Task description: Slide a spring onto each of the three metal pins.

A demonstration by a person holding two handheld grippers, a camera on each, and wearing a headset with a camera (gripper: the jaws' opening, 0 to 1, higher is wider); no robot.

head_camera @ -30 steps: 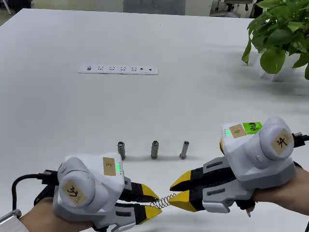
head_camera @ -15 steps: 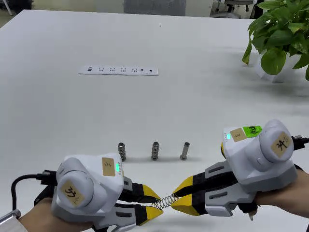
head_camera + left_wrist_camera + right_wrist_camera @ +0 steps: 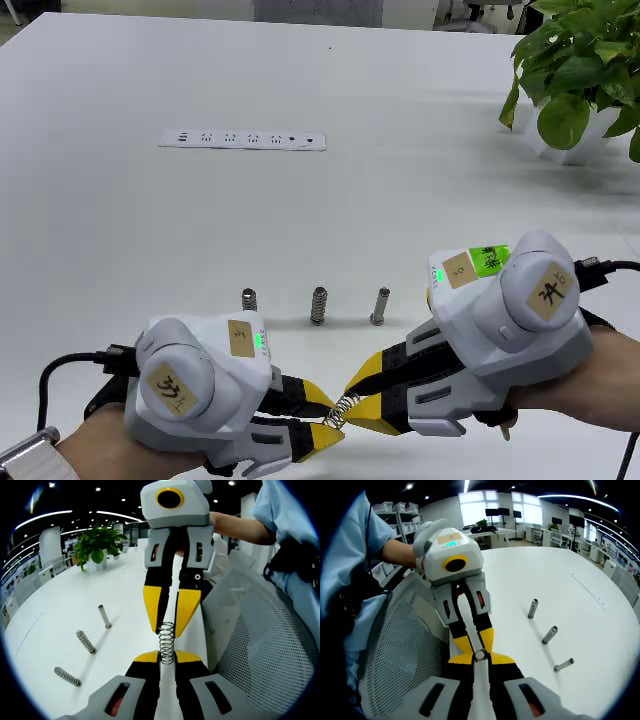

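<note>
Grasping one spring (image 3: 166, 640) jointly: left claw (image 3: 161, 656), right claw (image 3: 481, 656); three pins (image 3: 381, 305), two sprung

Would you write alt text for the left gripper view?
The left hand-held gripper and the right hand-held gripper each pinch one end of a spring over a white table. Nearby stand two spring-covered pins and one bare pin.

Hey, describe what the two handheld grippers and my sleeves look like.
Left gripper and right gripper: rounded white housings, black jaws with yellow tips, tan handwritten stickers, green lights. Black cable on each; green label on the right. Sleeve is light blue.
</note>
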